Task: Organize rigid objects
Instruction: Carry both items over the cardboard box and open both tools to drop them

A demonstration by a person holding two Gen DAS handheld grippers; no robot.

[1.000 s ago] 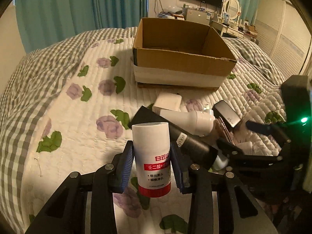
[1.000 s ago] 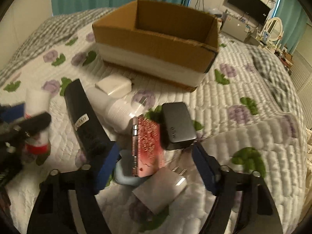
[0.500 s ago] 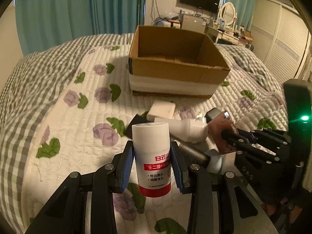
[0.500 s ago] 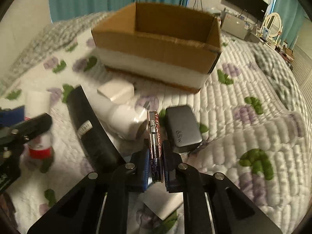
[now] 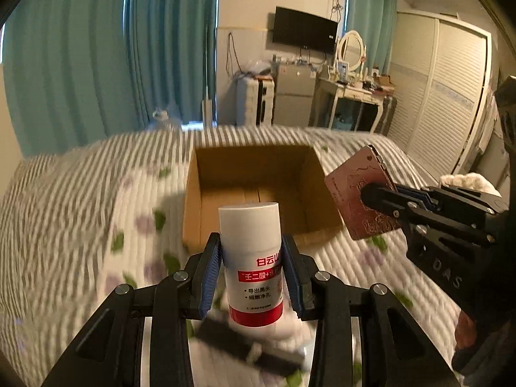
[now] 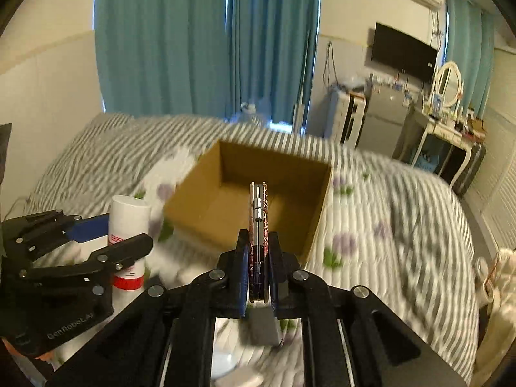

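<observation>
**A:** Why is your left gripper [image 5: 251, 271] holding the white bottle [image 5: 250, 258] by its middle?

**B:** Its blue pads [image 5: 209, 274] pinch the bottle's sides just below the cap, so the bottle stands upright with its red band hanging free beneath. You hold it in the air in front of the cardboard box [image 5: 258, 190], which sits open on the quilted bedspread [image 5: 80, 209]. An upright hold, in my judgement, lets you lower it base-first onto the box floor.

**A:** And your right gripper [image 6: 258, 271]?

**B:** Its jaws are pressed together on the red-patterned phone [image 6: 257, 213], gripping the flat faces near the lower end. The phone stands on its edge, its upper part rising clear of the pads. From the left wrist view the same phone [image 5: 358, 193] shows its patterned back, tilted, beside the box's right wall.

**A:** Why edge-on?

**B:** A thin slab offers only its two broad faces to parallel pads; that is likely why you took it this way.

**A:** Is anything in the box?

**B:** The visible floor looks bare. Both objects are aloft near its rim, neither yet inside. Other items remain on the bed below, blurred.
</observation>
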